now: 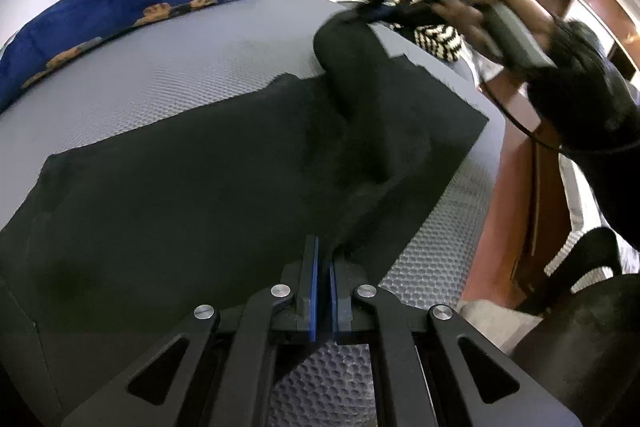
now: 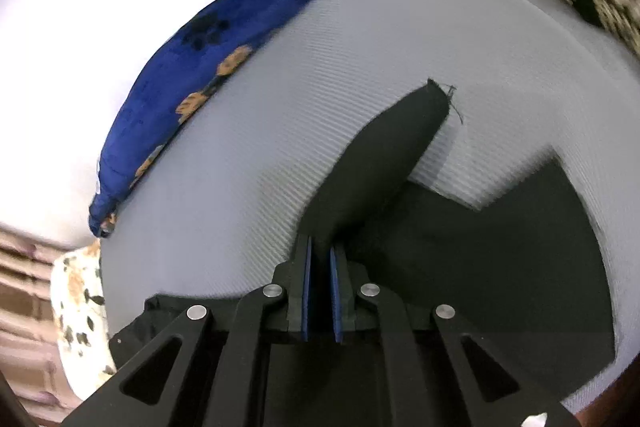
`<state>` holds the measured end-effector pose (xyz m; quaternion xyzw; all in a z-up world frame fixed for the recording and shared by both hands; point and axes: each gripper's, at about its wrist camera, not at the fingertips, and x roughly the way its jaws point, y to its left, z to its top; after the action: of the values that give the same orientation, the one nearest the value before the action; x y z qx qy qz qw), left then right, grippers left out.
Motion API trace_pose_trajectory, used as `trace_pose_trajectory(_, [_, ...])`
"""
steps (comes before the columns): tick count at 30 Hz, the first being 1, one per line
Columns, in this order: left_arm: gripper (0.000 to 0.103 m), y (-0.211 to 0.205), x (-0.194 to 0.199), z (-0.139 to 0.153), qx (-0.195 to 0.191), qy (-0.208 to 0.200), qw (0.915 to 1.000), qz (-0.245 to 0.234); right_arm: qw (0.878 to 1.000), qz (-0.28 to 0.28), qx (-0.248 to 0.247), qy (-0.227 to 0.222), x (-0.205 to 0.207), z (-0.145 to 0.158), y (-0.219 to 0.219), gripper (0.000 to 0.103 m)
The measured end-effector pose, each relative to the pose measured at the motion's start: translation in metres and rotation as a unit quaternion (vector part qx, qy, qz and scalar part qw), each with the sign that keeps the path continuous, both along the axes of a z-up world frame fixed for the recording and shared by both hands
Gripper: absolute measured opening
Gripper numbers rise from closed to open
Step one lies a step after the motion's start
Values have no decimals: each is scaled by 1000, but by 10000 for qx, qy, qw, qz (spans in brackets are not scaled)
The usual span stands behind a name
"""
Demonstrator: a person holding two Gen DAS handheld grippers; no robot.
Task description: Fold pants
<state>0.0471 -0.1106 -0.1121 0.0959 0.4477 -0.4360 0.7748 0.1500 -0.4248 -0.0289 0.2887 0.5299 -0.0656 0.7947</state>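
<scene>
Black pants [image 1: 192,179] lie spread on a grey textured mattress [image 1: 160,67]. My left gripper [image 1: 323,259] is shut on the pants' near edge, where a raised fold runs up toward the far corner. In the left wrist view my right gripper [image 1: 380,9] is held high at the far right, shut on the lifted end of a pant leg. In the right wrist view my right gripper [image 2: 320,255] pinches black cloth, and a pant leg [image 2: 384,155] stretches away from it with its hem lifted above the mattress [image 2: 280,107].
A blue pillow with orange prints [image 1: 120,7] lies along the mattress's far edge; it also shows in the right wrist view [image 2: 180,87]. A black-and-white patterned cloth [image 1: 438,41] sits at the far corner. A brown floor [image 1: 516,211] and a dark chair [image 1: 588,327] are right of the bed.
</scene>
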Motion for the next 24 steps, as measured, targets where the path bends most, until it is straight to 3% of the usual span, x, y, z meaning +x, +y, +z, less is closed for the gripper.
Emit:
trace_pose_trajectory(5, [4, 8, 8, -2, -83, 131, 9995, 286, 9966, 758, 180, -255, 59, -6, 45, 30])
trace_pose_trajectory(8, [4, 12, 12, -5, -130, 235, 9989, 389, 9951, 875, 237, -394, 57, -2, 45, 34])
trace_pose_trajectory(12, [4, 12, 13, -10, -154, 318, 9987, 356, 9972, 630, 182, -359, 24, -3, 13, 34])
trace_pose_trajectory(18, [4, 13, 18, -17, -206, 458, 9980, 374, 9986, -368, 363, -83, -37, -35, -63, 34])
trace_pose_trajectory(24, [4, 11, 19, -17, -171, 481, 9978, 430, 9943, -685, 813, -22, -41, -66, -85, 34])
